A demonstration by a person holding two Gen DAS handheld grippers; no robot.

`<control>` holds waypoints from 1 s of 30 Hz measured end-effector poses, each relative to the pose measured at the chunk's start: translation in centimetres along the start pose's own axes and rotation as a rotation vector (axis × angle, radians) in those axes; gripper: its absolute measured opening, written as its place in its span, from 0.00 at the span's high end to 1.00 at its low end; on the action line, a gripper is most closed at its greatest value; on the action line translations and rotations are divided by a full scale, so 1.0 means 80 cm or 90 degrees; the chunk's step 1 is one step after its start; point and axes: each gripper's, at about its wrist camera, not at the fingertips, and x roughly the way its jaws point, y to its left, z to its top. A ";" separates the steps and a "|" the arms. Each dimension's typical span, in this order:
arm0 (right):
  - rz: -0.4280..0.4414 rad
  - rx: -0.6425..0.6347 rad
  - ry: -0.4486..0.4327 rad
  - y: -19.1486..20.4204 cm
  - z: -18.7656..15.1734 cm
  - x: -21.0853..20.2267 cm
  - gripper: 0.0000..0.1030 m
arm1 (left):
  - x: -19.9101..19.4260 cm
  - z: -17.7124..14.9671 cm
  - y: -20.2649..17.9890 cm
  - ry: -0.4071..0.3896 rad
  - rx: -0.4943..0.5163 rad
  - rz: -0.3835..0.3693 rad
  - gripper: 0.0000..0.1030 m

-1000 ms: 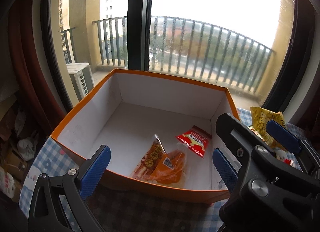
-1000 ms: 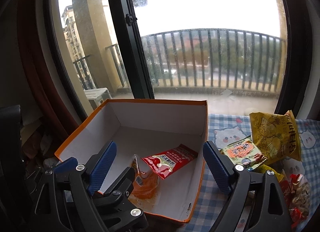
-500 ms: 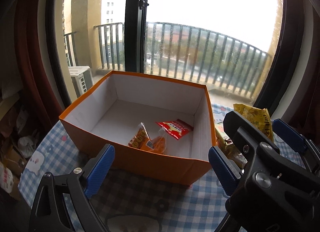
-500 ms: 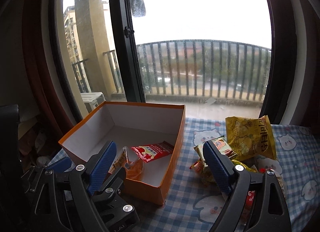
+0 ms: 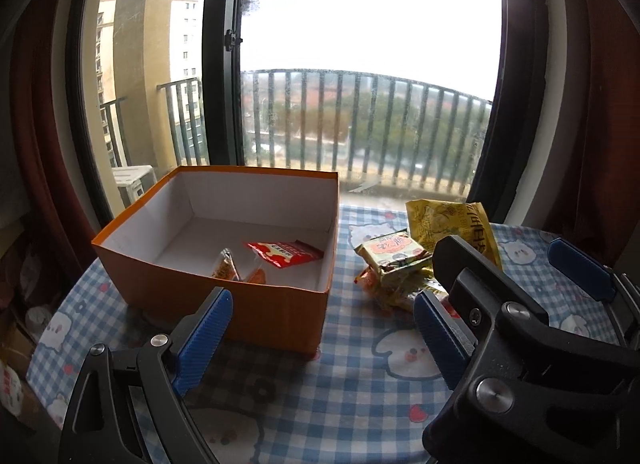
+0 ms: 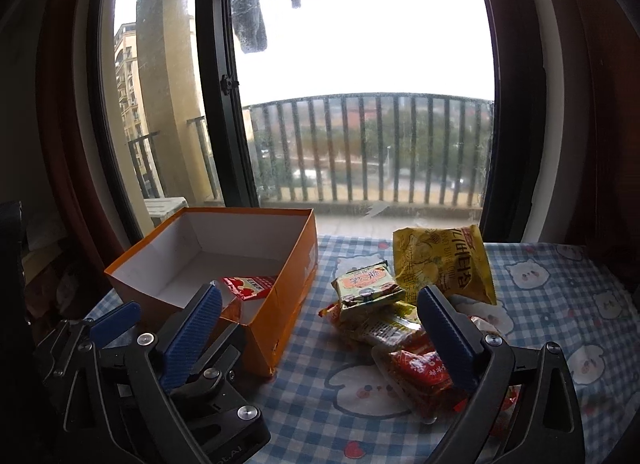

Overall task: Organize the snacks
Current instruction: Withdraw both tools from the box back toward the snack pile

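Both our grippers have pulled back from the orange box (image 5: 224,296) since a second ago, when the box filled the left view; now it sits further off and the loose snacks show beside it.

From the left wrist, we see the left gripper (image 5: 320,324) with its blue pads spread and nothing between them; its jaws have been narrowing a little but remain released. Two snacks already lie on the box floor, a red packet (image 5: 284,254) and a clear-wrapped orange one (image 5: 228,270), so we judge the sorting only begun. The right gripper (image 5: 516,288) crosses the lower right of this view, in front of the snack pile, which is probably why part of the pile is hidden.

From the right wrist, the right gripper's jaws have just been opening, and they now stand wide and empty above the checked tablecloth (image 6: 560,304). The pile lies just right of the box: a yellow chip bag (image 6: 444,264) propped at the back, a green packet (image 6: 366,284) leaning on others, and a red packet (image 6: 420,372) nearest the right pad. We take the wide opening as readiness for the next pick from this pile.
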 end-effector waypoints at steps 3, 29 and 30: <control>-0.018 0.002 -0.007 -0.015 -0.008 -0.013 0.01 | -0.003 -0.010 -0.015 0.002 0.007 -0.006 0.09; -0.079 0.038 0.002 -0.132 -0.088 -0.024 0.00 | 0.043 -0.081 -0.135 0.011 0.083 -0.113 0.09; -0.079 0.043 0.007 -0.136 -0.090 -0.021 0.00 | 0.047 -0.083 -0.140 0.013 0.090 -0.112 0.09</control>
